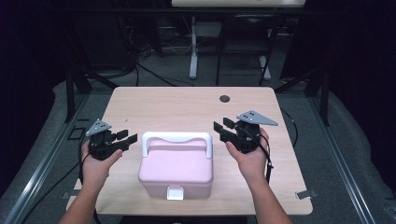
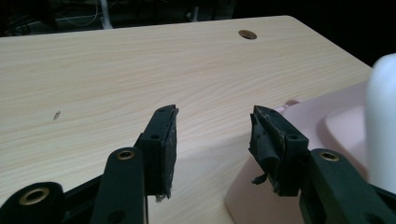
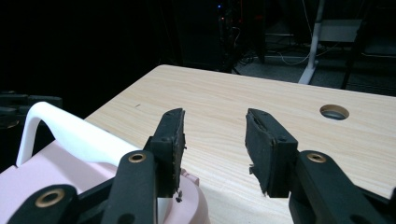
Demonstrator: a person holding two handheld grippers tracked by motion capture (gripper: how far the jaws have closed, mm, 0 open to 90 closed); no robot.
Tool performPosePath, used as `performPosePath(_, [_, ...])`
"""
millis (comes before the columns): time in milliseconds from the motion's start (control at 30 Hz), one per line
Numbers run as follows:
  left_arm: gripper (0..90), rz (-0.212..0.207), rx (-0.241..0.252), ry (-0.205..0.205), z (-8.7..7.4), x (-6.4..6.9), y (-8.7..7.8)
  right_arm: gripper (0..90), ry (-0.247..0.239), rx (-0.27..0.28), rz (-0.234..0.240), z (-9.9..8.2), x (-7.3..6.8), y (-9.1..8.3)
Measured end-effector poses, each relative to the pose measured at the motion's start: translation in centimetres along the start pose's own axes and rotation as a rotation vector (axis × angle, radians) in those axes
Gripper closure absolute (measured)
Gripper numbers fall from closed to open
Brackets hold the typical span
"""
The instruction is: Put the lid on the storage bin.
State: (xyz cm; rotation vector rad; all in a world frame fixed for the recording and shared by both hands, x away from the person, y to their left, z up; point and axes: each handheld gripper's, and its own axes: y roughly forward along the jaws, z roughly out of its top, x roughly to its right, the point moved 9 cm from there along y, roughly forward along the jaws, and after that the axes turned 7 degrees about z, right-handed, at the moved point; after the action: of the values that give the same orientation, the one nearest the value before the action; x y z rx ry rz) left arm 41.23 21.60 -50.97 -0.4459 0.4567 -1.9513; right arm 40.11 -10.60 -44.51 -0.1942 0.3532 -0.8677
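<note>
Desk (image 1: 187, 105): pale wood grain, rounded corners, seen from above with dark floor on every side. Bare surface is left across the whole far half, and narrower strips are left along the left and right edges. A round cable hole (image 1: 224, 98) is set near the far edge, right of centre.

Pink box (image 1: 176, 170): placed on the near half of the desk, roughly centred between the side edges, its front wall close to the near edge. A white handle (image 1: 177, 138) is arched over the far part of the lid, and a white latch (image 1: 175, 192) is fitted at the middle of the front wall. Open desk is left on both flanks of the box.

Left gripper (image 1: 127, 136): held by the left hand (image 1: 97, 165) near the left edge of the desk, just beside the box's left side and apart from it. Its fingers (image 2: 164, 144) are spread wide, with nothing but bare desk between them; in the left gripper view the box's corner is seen beside the right-hand finger.

Right gripper (image 1: 223, 127): held by the right hand (image 1: 252, 161) to the right of the box, near the handle's right end, not touching it. Its fingers (image 3: 172, 147) are parted and nothing is gripped; clear desk is seen between them.
</note>
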Motion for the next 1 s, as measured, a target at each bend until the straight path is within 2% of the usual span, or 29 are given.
performPosePath(167, [51.4, 0.011, -0.012, -0.008, -0.8, -0.9, 0.5, 56.7, -0.011, -0.018, -0.002, -0.3, -0.3, 0.4])
performPosePath(367, [51.3, 0.014, -0.016, -0.002, -1.7, -0.9, 1.0, 56.2, -0.033, -0.014, -0.017, -1.4, -0.1, 0.1])
performPosePath(600, [50.1, 0.006, -0.041, 0.006, -2.9, -0.7, 1.4, 55.2, -0.023, -0.038, -0.066, -3.7, 1.4, -0.7])
performPosePath(733, [49.2, 0.005, -0.052, 0.001, -3.3, -0.8, 1.3, 54.0, -0.045, -0.048, -0.11, -4.9, 2.4, -1.2])
performPosePath(900, [48.8, 0.009, -0.053, -0.015, -3.7, -1.1, 1.5, 52.1, -0.036, -0.045, -0.127, -6.8, 3.0, -1.5])
performPosePath(1000, [48.8, 0.003, -0.056, -0.008, -3.9, -0.8, 1.6, 51.0, -0.032, -0.078, -0.141, -8.1, 3.6, -1.3])
